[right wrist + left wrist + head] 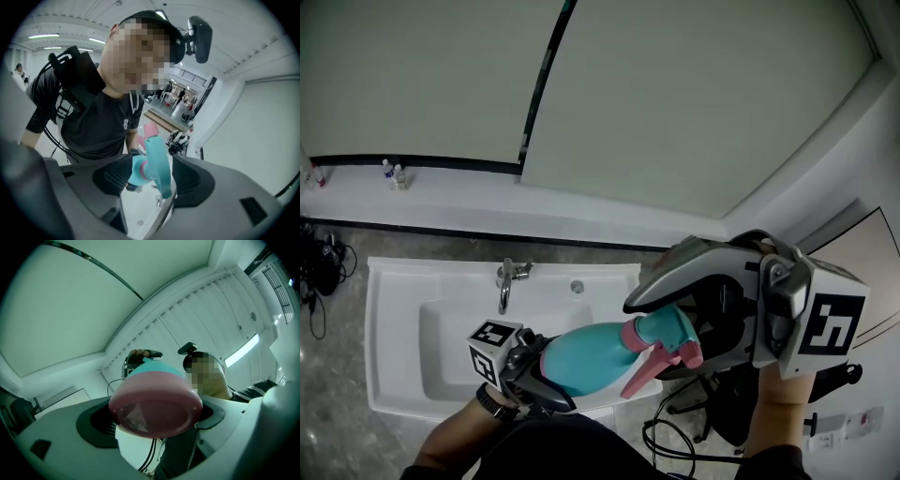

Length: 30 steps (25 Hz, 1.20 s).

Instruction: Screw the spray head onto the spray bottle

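Nearest the camera, the left gripper [152,416] is clamped on the spray bottle [581,361]. Its jaws bear on both sides of the pink base, which fills the left gripper view. The bottle lies almost level, base toward the person's left wrist and neck pointing to the right. It is held in the air above the front rim of the sink [386,361].

The spray head [667,330] sits at the neck end of the bottle. Its pink collar [633,335] meets the teal body with no visible gap. The pink trigger [642,377] hangs below it.

The right gripper [150,176] encloses the spray head. Its jaws stand wide, one on each side of the head, and the pads appear to press on it. The grip is read as closed on the head, though contact at the far pad is not fully clear.

Task status, as a judgement: the head is already placed on the neck and both parts are held, so alignment is done. Whether the thread is partly or fully run down cannot be told from these views. What remains is to turn the head, or the bottle against it, until the collar is tight, then let go.

Beyond the bottle, the tap [504,286] stands at the back of the sink. Further off, two small bottles [394,175] stand on a ledge at the foot of the wall.
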{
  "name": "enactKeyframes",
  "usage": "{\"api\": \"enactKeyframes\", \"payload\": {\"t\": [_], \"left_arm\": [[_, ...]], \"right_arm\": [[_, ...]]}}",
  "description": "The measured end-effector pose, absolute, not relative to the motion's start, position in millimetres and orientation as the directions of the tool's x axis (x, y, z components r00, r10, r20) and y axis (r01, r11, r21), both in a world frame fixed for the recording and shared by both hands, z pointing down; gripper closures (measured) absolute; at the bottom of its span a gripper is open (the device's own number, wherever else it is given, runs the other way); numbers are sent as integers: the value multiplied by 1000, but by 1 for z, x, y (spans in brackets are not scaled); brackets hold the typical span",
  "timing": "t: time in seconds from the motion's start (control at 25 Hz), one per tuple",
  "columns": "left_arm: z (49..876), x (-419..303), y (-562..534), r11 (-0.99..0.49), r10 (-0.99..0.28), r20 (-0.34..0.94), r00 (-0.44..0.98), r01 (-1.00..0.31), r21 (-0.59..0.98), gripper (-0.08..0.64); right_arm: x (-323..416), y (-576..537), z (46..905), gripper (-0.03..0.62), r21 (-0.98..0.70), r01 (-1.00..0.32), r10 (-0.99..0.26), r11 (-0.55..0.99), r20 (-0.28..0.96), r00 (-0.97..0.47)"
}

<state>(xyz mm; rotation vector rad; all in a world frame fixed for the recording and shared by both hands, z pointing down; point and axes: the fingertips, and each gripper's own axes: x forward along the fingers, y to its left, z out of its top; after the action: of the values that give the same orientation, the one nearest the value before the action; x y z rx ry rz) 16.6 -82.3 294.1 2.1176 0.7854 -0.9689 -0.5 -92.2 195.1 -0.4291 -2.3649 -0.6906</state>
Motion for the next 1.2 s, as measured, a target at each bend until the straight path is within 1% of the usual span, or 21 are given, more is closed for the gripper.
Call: {"api": "enactKeyframes", "payload": {"t": [0.04, 0.16, 0.28, 0.4, 0.52, 0.64, 0.76, 0.84, 0.92, 1.0, 1.12, 1.2], "left_arm": [[296, 19, -83, -590, 242, -797, 553, 736, 331, 103], [300, 27, -87, -599, 248, -772, 585, 719, 352, 103], [301, 28, -88, -660, 240, -730, 639, 659, 360, 103], [303, 25, -95, -764, 200, -668, 717, 541, 352, 103], [308, 24, -109, -881, 109, -589, 801, 352, 315, 103], [308, 24, -113, -975, -40, -510, 859, 77, 207, 103], [301, 24, -113, -975, -211, -459, 863, -217, 40, 103], [306, 29, -114, -942, -296, -400, 867, -334, -26, 103], [316, 33, -117, -917, -356, -345, 868, -396, -49, 103], [320, 32, -118, -907, -383, -336, 860, -419, -39, 103], [320, 31, -120, -914, -371, -346, 862, -404, -28, 103], [321, 32, -119, -928, -345, -353, 869, -372, -8, 103]], "right_arm": [[3, -94, 201, 328, 362, 465, 123, 808, 669, -733], [16, -96, 209, 428, 334, 481, 125, 810, 703, -700], [21, -92, 212, 446, 310, 492, 123, 813, 736, -666], [23, -96, 217, 457, 265, 421, 91, 868, 747, -658], [25, -111, 223, 459, 202, 297, 52, 933, 742, -668], [25, -118, 224, 459, 135, 158, 10, 978, 730, -683], [21, -118, 221, 459, 48, 55, 4, 997, 716, -698], [20, -117, 221, 459, -12, 12, 17, 1000, 716, -698], [22, -118, 223, 460, -52, -36, 13, 998, 727, -687], [25, -123, 226, 462, -95, -97, 3, 991, 727, -687], [30, -131, 230, 462, -171, -181, -6, 969, 711, -703], [30, -132, 232, 460, -198, -219, -15, 955, 707, -707]]}}
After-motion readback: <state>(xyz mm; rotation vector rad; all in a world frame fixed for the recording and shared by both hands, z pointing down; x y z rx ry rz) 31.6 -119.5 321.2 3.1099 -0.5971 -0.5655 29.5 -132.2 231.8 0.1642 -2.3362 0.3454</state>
